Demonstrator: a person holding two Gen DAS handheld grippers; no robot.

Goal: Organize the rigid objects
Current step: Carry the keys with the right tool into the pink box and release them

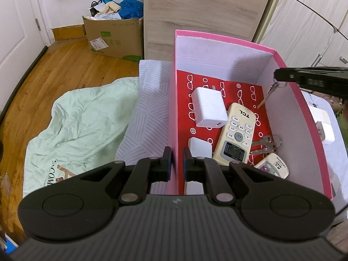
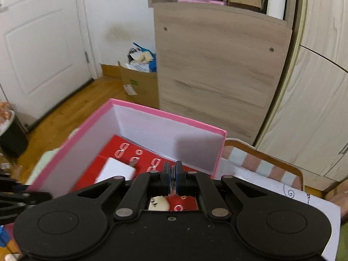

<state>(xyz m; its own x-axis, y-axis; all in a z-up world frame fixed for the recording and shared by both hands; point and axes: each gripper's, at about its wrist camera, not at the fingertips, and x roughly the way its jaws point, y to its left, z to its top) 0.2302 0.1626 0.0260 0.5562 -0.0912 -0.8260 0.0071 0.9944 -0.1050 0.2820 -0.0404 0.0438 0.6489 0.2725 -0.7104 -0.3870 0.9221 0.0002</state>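
My left tongs (image 1: 176, 163) clamp the pink box (image 1: 217, 37) wall as my right tongs (image 2: 173, 179) dangle pinched keys (image 1: 273, 88); releasing off-centre could drop them outside.

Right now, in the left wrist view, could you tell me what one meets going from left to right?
Green quilt → patterned pillow → pink box's left wall → white charger → TCL remote → hanging keys.

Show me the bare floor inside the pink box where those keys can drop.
Free: the red patterned floor along the far wall of the pink cardboard box, beyond the white square charger. Crowded: the near half, with the cream TCL remote, silver key bunch and smaller white remote.
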